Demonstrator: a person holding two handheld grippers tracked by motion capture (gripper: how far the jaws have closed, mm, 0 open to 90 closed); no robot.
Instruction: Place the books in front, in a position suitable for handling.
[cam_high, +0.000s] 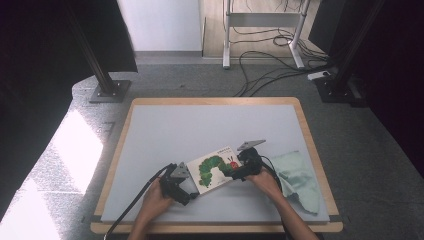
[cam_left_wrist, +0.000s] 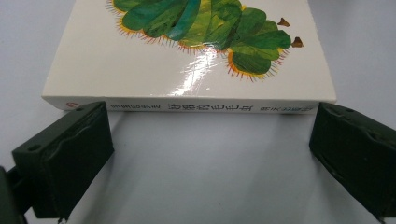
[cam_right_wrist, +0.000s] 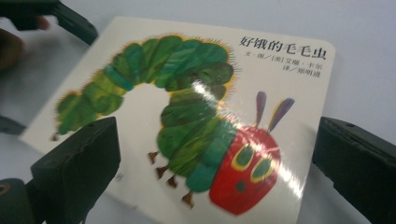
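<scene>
we are at the approach step: both tools are closing in on the glossy white board book with the green caterpillar and red face on its cover, which lies flat and shut on the pale grey table mat, near its front edge. our left gripper sits at the book's spine side with its black jaws spread wide, wider than the spine's printed length, and from the left gripper view they look just short of it, holding nothing. our right gripper hangs over the opposite end by the caterpillar's head, jaws equally wide and empty. we judge the next move calls for steadying the spine while the right tool catches the cover's free edge. a crumpled mint green cloth lies just right of us.
</scene>
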